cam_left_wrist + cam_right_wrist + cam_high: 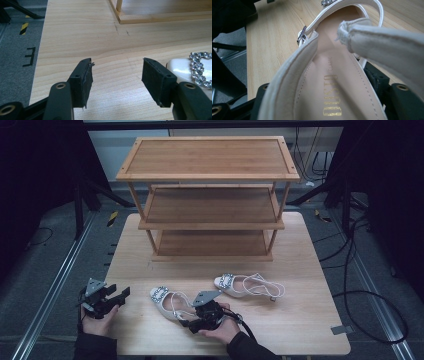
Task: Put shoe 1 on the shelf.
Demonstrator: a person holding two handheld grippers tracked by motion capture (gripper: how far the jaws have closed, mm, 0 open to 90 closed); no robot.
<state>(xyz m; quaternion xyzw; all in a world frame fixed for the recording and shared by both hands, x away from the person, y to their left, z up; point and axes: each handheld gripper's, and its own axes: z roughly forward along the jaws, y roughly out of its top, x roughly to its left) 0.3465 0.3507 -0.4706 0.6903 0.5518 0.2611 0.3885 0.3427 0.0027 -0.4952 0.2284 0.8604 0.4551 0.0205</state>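
Observation:
Two white slingback shoes with rhinestone buckles lie on the wooden table (300,320). The near shoe (165,301) points its toe left and away. The far shoe (247,286) lies to its right. My right gripper (187,319) is open, its jaws straddling the near shoe's heel end; in the right gripper view the insole with gold lettering (332,95) lies between the jaws of the right gripper (322,72) and the heel strap (382,42) crosses above. My left gripper (120,295) hovers open and empty at the table's left edge. The near shoe's toe (182,68) shows beside the left gripper (116,72).
A three-tier wooden shelf rack (210,157) stands at the back of the table with bare shelves; its base (162,16) shows ahead in the left gripper view. Grey floor, rails and cables (370,295) surround the table.

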